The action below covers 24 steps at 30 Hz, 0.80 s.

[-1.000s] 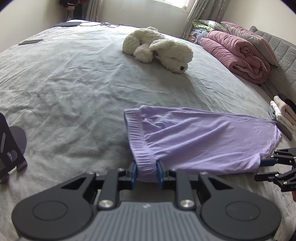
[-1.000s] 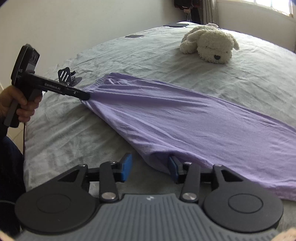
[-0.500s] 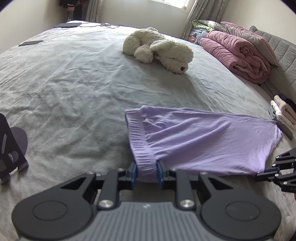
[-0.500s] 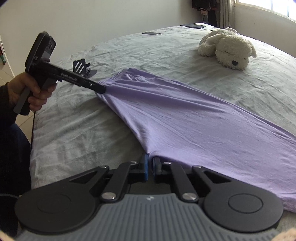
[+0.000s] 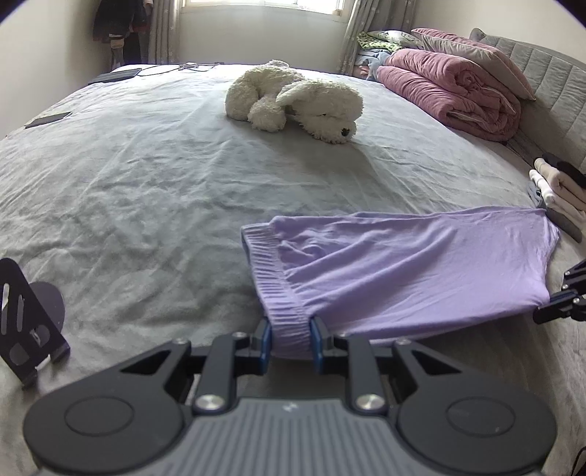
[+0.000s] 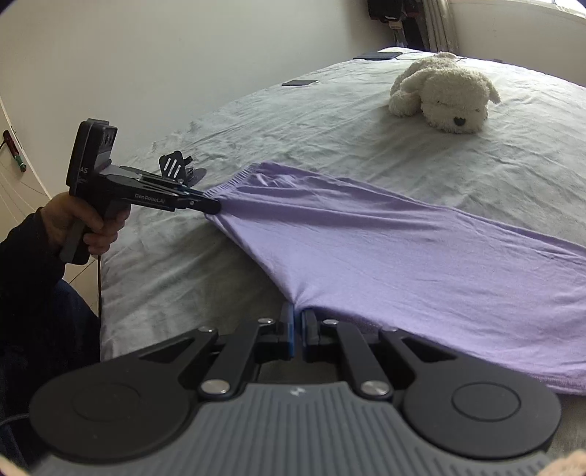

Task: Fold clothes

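Purple pants (image 5: 403,271) lie on bed (image 5: 146,190). Left gripper (image 5: 291,338) fingers clamped on waistband, right gripper (image 6: 297,331) fingers pinched on lower edge; fabric stretched between, partly lifted.

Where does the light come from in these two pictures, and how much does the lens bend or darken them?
Left wrist view: daylight enters by the window at the far wall, overexposed; the plush dog casts a soft shadow on the bed sheet. Right wrist view: the window sits top right, so the purple garment is evenly lit. Both views: the fisheye curves the bed edges and darkens the corners.
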### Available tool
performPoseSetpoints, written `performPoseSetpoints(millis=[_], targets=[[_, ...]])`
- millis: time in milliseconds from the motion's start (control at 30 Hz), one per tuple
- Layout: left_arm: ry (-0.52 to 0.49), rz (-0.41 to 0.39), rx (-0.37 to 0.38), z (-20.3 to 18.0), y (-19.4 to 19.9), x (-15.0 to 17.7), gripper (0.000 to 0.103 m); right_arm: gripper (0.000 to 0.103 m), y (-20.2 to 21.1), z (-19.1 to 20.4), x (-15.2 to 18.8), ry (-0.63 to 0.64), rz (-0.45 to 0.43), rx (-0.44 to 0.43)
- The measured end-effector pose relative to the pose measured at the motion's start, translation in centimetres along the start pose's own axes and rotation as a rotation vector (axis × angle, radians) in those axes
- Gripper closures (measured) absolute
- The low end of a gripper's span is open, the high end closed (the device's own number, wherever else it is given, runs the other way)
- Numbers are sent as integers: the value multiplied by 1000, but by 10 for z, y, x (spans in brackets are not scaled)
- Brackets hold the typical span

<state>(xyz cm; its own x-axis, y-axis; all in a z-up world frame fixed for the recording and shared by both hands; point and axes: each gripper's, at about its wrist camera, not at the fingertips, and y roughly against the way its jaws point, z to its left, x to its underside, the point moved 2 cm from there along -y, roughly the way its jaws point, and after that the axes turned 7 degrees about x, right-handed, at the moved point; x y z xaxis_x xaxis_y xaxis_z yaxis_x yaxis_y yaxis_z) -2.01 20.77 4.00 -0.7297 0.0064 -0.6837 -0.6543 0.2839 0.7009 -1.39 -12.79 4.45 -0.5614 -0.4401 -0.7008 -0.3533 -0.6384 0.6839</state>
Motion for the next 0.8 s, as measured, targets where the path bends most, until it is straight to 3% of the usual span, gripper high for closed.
performPoseSetpoints(millis=[167, 233, 300, 367, 567, 733, 800], targets=[[-8, 37, -8, -1, -7, 2, 79, 97, -12, -7, 4, -14, 57, 16], [-25, 62, -15, -4, -11, 4, 73, 96, -17, -8, 6, -13, 80, 27], [-51, 79, -14, -6, -11, 7, 60, 95, -19, -7, 9, -10, 96, 28], [-59, 80, -8, -4, -8, 8, 58, 93, -17, -5, 8, 2, 95, 25], [75, -14, 24, 18, 9, -3, 50, 92, -12, -4, 8, 19, 96, 22], [241, -104, 37, 35, 9, -18, 50, 89, -13, -2, 10, 37, 124, 23], [240, -125, 23, 31, 5, -24, 52, 89, -12, 0, 12, 54, 136, 18]])
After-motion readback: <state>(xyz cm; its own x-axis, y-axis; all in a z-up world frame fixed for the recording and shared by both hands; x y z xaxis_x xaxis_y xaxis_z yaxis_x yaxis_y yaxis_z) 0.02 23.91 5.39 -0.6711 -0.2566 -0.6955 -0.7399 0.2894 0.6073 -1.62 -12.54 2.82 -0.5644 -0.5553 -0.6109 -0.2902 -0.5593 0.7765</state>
